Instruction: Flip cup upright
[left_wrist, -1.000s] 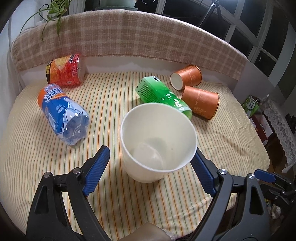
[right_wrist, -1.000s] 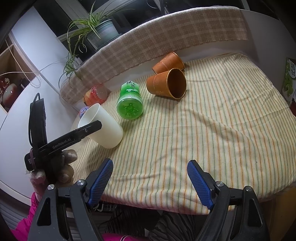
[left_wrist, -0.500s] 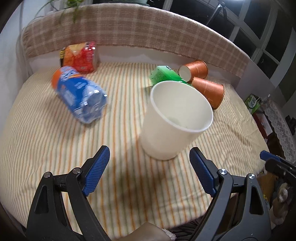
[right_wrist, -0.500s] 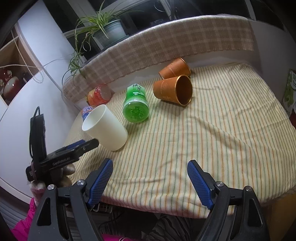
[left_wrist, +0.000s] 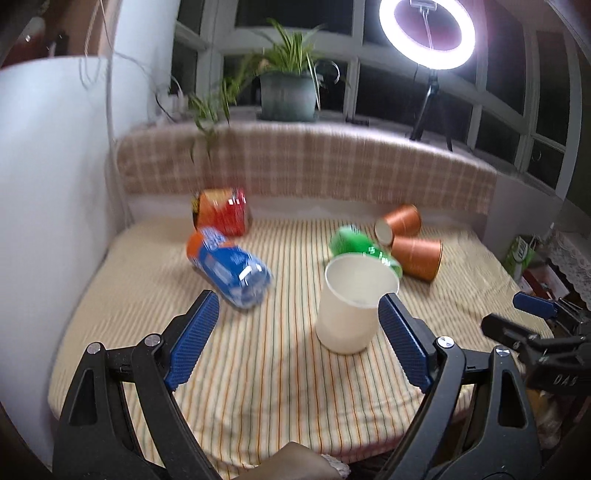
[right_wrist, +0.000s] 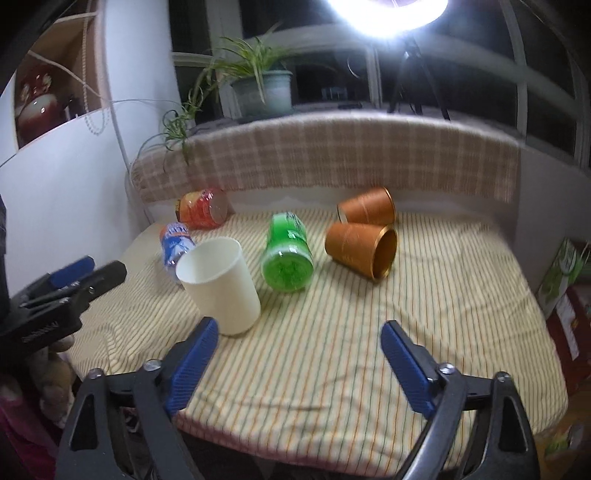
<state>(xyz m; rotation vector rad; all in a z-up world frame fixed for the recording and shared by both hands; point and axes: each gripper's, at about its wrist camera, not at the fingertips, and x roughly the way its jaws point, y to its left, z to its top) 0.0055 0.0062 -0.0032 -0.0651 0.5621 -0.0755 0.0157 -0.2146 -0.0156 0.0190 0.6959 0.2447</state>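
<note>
A white paper cup (left_wrist: 351, 306) stands upright, mouth up, on the striped cloth (left_wrist: 288, 373); it also shows in the right wrist view (right_wrist: 221, 288). My left gripper (left_wrist: 295, 343) is open and empty, back from the cup, with the cup just ahead of its right finger. My right gripper (right_wrist: 299, 365) is open and empty over the front of the cloth, with the cup ahead of its left finger. Two orange cups (right_wrist: 364, 254) (right_wrist: 367, 210) lie on their sides at the back right.
A green bottle (right_wrist: 288, 254), a blue bottle (left_wrist: 229, 273) and a red-orange bottle (left_wrist: 221, 214) lie on the cloth. A plaid-covered ledge (left_wrist: 303, 166) runs along the back, with a potted plant (left_wrist: 288, 92) above. A white wall (left_wrist: 48, 184) stands left.
The left gripper has drawn back and tilted up from the white cup, which now stands free on the cloth. The right gripper has also tilted up.
</note>
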